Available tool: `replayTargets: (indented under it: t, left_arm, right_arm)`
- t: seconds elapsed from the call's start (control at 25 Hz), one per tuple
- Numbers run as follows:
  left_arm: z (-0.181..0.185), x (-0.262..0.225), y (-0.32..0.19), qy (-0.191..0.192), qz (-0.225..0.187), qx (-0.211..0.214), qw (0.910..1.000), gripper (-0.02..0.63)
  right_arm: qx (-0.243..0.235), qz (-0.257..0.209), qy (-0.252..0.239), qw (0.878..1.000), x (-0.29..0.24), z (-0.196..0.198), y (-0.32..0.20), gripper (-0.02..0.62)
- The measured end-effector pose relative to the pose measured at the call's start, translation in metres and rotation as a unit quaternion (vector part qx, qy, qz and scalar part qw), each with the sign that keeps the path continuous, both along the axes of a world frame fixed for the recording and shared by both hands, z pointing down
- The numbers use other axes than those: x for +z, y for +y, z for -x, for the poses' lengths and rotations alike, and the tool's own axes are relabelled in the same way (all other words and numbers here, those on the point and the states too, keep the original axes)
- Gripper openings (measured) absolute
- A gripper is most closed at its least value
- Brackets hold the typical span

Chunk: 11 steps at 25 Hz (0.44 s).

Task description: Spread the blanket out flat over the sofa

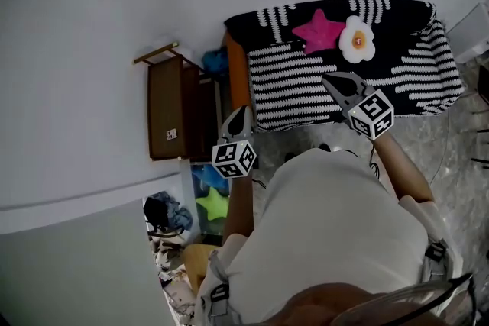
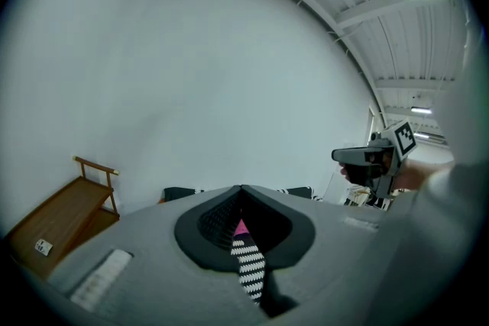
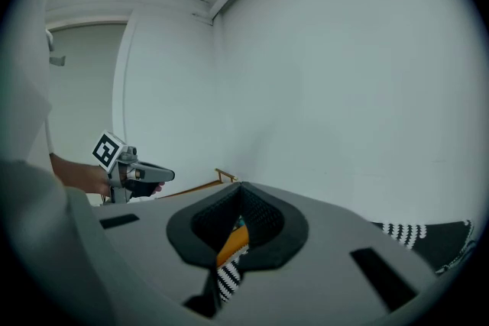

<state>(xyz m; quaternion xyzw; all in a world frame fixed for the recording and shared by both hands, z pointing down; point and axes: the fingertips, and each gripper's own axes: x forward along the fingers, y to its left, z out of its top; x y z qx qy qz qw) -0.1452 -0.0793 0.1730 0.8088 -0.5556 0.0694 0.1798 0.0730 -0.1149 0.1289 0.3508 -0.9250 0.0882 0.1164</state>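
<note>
- Our left gripper [image 2: 243, 229] is clamped shut on an edge of the striped blanket [image 1: 306, 80]; we hold that corner level with the other.
- The blanket lies draped across the sofa [image 1: 238, 66] ahead.
- Our right gripper [image 3: 233, 229] pinches its edge too; we pull both corners apart evenly, then lower.

An orange sofa [image 1: 238, 76] stands at about 1 o'clock in the head view, and a black-and-white striped knitted blanket [image 1: 306, 84] lies directly on it, covering all but its 9 o'clock end. A pink star-shaped cushion [image 1: 318, 30] rests on the blanket near 12 o'clock, with a white flower-shaped cushion [image 1: 357, 40] touching it at its 3 o'clock. The grey marbled floor [image 1: 458, 156] carries the sofa and, at the sofa's 9 o'clock, a brown wooden rack [image 1: 172, 107].
</note>
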Motion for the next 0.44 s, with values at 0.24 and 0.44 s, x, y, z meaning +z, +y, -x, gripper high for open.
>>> replayTargets:
  t: [0.24,0.44]
  left_arm:
    - [0.0004,0.0017,-0.0009,-0.002,0.004,0.001,1.0,0.018]
    - [-0.0009,0.0016,0.0005,-0.002,0.002,0.0,1.0,0.018]
  right_arm:
    - [0.0,0.0,0.001,1.0,0.0006,-0.0007,-0.0017,0.003]
    - [0.002,-0.001,0.001,1.0,0.0028,-0.0043,0.0005,0.003]
